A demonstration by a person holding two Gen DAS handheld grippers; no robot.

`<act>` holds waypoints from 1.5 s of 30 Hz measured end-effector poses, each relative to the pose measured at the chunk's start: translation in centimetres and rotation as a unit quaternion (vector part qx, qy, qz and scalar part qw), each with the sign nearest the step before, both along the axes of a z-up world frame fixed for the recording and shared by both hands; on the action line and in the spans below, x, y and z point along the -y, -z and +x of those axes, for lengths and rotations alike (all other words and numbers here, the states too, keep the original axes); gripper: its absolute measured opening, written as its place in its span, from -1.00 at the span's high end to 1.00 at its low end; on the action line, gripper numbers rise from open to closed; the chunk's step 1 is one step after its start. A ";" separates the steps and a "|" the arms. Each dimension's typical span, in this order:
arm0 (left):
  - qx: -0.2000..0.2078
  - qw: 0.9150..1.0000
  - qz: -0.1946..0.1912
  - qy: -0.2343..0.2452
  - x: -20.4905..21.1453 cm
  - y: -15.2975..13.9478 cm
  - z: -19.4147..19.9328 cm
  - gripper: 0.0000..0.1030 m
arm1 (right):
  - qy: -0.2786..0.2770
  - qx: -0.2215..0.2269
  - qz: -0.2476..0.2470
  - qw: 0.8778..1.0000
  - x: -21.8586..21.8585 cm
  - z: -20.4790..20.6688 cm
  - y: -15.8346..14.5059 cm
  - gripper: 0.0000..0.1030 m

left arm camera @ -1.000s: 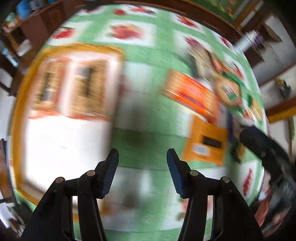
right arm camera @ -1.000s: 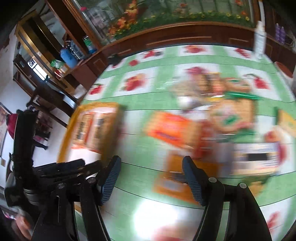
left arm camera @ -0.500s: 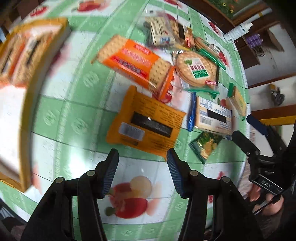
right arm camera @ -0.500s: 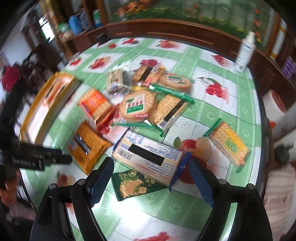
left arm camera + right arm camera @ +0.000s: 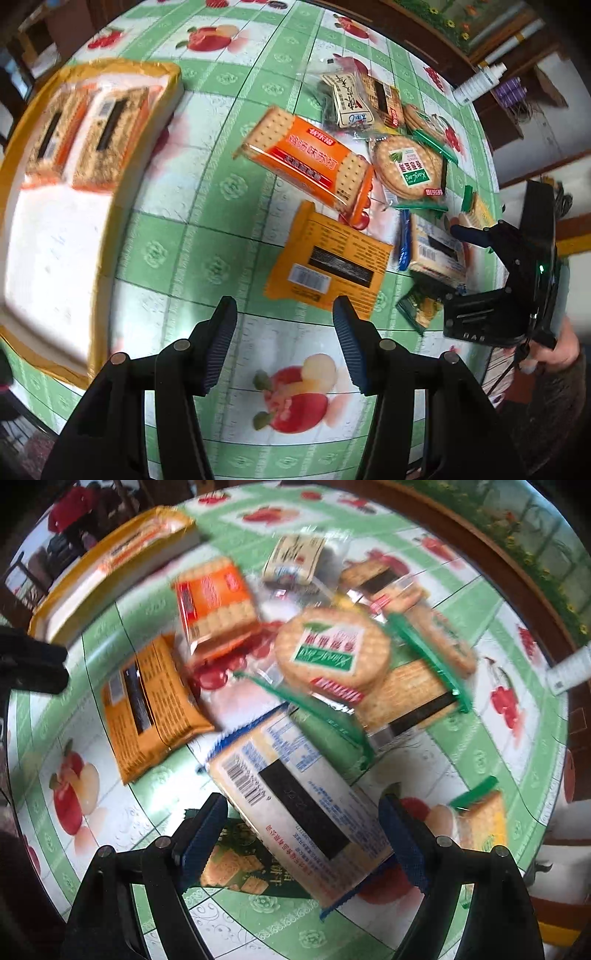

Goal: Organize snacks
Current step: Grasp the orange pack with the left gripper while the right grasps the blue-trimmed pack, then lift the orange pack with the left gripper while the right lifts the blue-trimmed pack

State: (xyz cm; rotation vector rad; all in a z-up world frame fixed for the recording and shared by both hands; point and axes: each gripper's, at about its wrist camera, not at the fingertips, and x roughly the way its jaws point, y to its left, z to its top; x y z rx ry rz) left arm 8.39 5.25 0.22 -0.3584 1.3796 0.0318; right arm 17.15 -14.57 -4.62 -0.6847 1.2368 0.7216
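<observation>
Several snack packets lie in a heap on the green fruit-print tablecloth. My left gripper (image 5: pixel 282 341) is open and empty, just short of an orange-brown packet (image 5: pixel 328 266) lying barcode up. My right gripper (image 5: pixel 301 843) is open, its jaws either side of a cream blue-edged cracker packet (image 5: pixel 295 805), also seen in the left wrist view (image 5: pixel 434 251). A green sachet (image 5: pixel 236 867) lies under it. An orange cracker pack (image 5: pixel 314 162) and a round biscuit pack (image 5: pixel 332 653) lie beyond. The right gripper also shows in the left wrist view (image 5: pixel 461 232).
A yellow-rimmed white tray (image 5: pixel 48 236) holding two biscuit packs (image 5: pixel 92 136) sits at the left. A small yellow cracker packet (image 5: pixel 476 823) lies near the right table edge. A white bottle (image 5: pixel 480 79) stands at the far right edge by a wooden cabinet.
My right gripper has dropped forward so the cream packet now lies between its open jaws. My left gripper has drawn back slightly, bringing the tray back into view at the left.
</observation>
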 end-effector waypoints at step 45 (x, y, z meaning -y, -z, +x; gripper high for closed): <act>-0.013 0.800 0.204 0.564 13.9 4.0 2.4 -0.05 | 0.167 -0.028 0.061 0.984 7.9 -4.9 0.6 -0.42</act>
